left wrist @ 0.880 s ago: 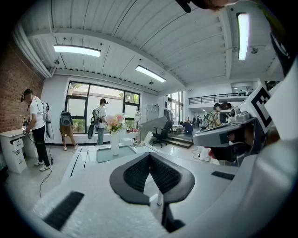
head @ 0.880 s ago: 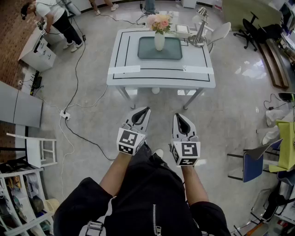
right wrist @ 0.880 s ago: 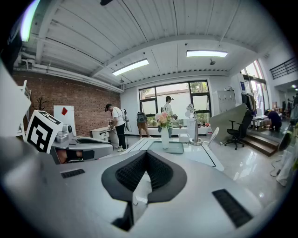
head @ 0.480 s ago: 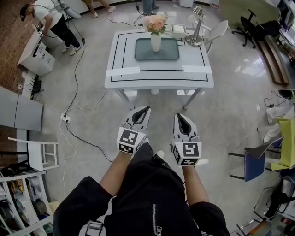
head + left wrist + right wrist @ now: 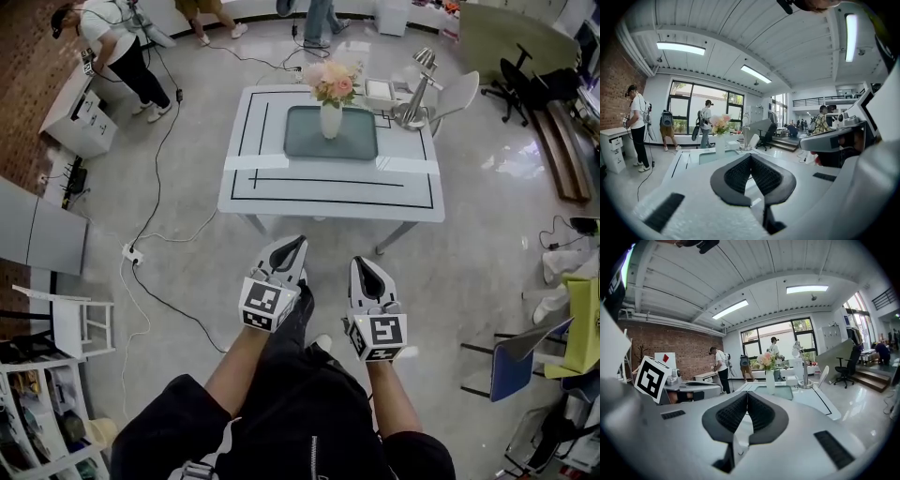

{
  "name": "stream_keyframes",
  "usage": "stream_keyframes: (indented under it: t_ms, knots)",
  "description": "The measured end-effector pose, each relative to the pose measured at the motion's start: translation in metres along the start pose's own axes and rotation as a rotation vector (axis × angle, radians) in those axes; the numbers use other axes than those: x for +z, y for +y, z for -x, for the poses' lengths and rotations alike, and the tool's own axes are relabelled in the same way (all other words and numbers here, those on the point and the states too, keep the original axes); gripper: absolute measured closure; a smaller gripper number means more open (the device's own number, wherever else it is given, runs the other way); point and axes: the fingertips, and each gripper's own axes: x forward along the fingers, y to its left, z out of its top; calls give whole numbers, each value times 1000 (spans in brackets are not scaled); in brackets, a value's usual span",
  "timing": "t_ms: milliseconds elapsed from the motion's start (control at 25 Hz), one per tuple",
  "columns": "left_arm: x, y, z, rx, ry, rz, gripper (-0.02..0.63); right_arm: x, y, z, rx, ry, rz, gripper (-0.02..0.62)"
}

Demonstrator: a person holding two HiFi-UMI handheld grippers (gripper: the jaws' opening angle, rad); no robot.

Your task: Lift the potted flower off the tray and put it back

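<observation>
The potted flower [image 5: 331, 97], pink and peach blooms in a white vase, stands upright on a grey-green tray [image 5: 305, 141] on the white table [image 5: 328, 187]. It also shows far ahead in the left gripper view as the flower [image 5: 720, 125] and in the right gripper view as the flower [image 5: 767, 363]. Both grippers hang well short of the table, over the floor. My left gripper [image 5: 292, 244] is shut and empty. My right gripper [image 5: 363, 263] is shut with nothing between its pads.
A silver desk lamp [image 5: 415, 89] and a small white box [image 5: 379, 91] stand at the table's far right. A white chair [image 5: 457, 86] sits behind it. Cables [image 5: 159, 291] run across the floor at left. People stand at the back left.
The table with flower and tray has drawn nearer in the head view and shifted slightly right. Both grippers keep their pose, shut.
</observation>
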Motion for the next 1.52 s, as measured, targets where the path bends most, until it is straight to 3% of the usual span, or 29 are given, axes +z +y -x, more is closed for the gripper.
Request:
stream_keyframes:
  t_ms: [280,720,1120,1360,1520]
  knots:
    - [-1,82,-82,6,14,15,601,18,-27,-119,2,29,34,586]
    - [8,209,-178,-47,43,-2,601,42,-64,-288,-95,55,70,580]
    - [-11,256,-246,-18,16,77,601,4,-125,-400,-140,40,65,363]
    - [-34,254,-261,-7,29,84,601,1,-148,-456,-169,-52,54,244]
    - [-49,257,-259,4,49,40,601,-3,-164,-486,-187,-90,64,163]
